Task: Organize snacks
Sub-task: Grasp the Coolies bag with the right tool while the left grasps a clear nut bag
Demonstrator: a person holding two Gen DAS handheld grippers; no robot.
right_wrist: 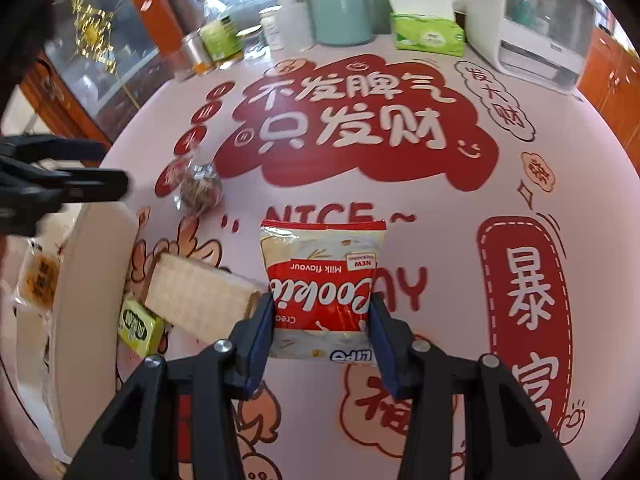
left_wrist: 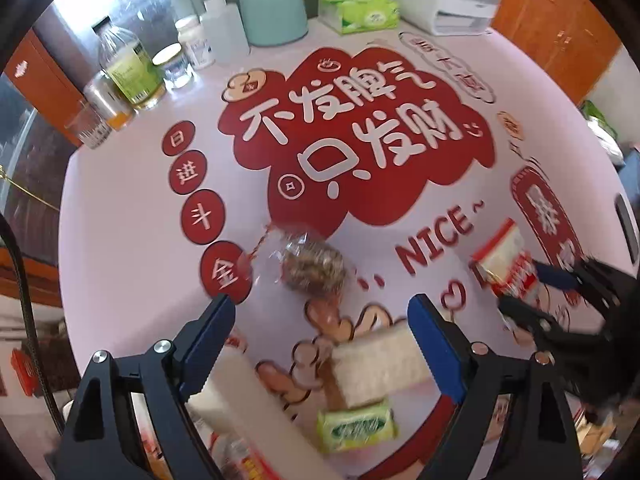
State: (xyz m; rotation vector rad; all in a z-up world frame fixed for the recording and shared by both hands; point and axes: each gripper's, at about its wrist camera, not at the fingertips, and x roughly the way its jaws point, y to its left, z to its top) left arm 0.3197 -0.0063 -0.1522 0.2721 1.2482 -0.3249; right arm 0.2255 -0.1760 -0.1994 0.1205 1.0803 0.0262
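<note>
My right gripper [right_wrist: 322, 316] is shut on a red and white cookie packet [right_wrist: 322, 280], held above the printed table; it also shows in the left wrist view [left_wrist: 506, 260]. My left gripper [left_wrist: 320, 316] is open and empty above the table. Below it lie a beige wafer block [left_wrist: 376, 364], a small green packet [left_wrist: 356, 426] and a clear bag of brown snacks [left_wrist: 312, 268]. A cream-coloured container rim [left_wrist: 248, 396] is at the lower left. The wafer [right_wrist: 200, 296], green packet [right_wrist: 140, 326], brown snack bag [right_wrist: 200, 192] and container [right_wrist: 86, 280] show in the right wrist view too.
At the table's far edge stand a teal canister [left_wrist: 274, 10], a green tissue box [left_wrist: 360, 12], bottles and jars [left_wrist: 132, 68] and a white appliance [right_wrist: 536, 24]. The container holds a wrapped pastry [right_wrist: 38, 280]. Wooden cabinets surround the table.
</note>
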